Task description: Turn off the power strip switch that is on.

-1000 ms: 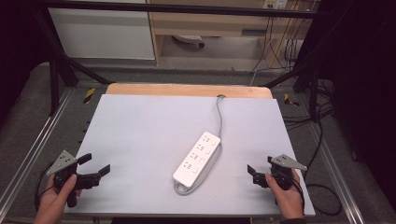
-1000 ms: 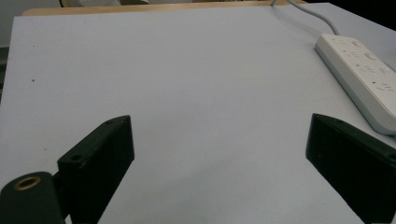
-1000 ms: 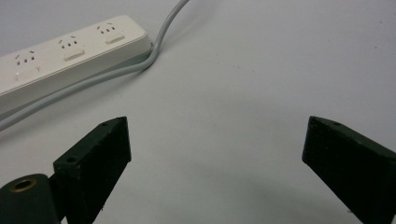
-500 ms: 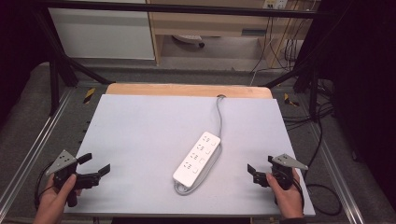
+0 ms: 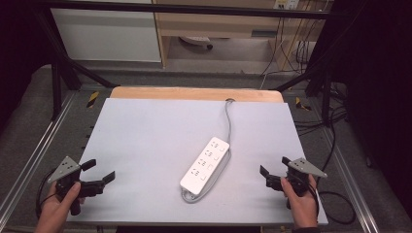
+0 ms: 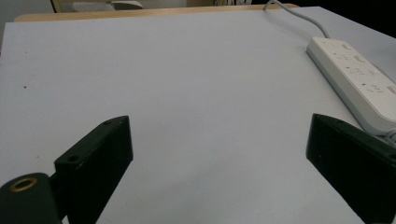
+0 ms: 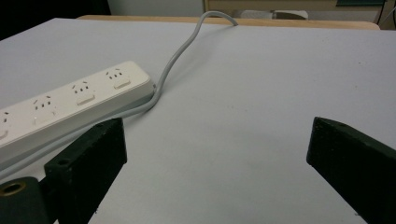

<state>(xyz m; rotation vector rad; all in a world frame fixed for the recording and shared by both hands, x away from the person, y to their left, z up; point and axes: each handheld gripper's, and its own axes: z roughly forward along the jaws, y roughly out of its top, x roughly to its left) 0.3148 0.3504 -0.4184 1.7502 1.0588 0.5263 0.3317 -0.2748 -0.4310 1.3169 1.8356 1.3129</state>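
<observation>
White plastic catches the eye first: one power strip (image 5: 205, 166) lies flat near the middle of the pale grey table (image 5: 145, 145), set on a slant, its near end toward the person and its far end angled away to the right. I count one strip and one grey cord (image 5: 227, 121); the cord leaves the near end, runs along the strip's right side and snakes off to the table's far edge, where a band of bare wood (image 5: 194, 93) shows past the grey surface. On the strip's top face I make out several socket groups in a row, though the exact number is hard to tell from the high view.

Two hands hold two grippers, one at each near corner of the table. The left gripper (image 5: 99, 172) sits at the near left, held in the person's left hand (image 5: 60, 206), its jaws spread wide with nothing between them; in the left gripper view the power strip (image 6: 355, 79) lies ahead and off to the right, well apart from the jaws. The right gripper (image 5: 274, 170) sits at the near right in the right hand (image 5: 301, 206), its jaws likewise spread and empty. In the right gripper view the strip (image 7: 70, 105) lies to the left, behind the left jaw, and the cord (image 7: 187, 46) curves away.

Each gripper carries one grey three-cornered plate on top.
</observation>
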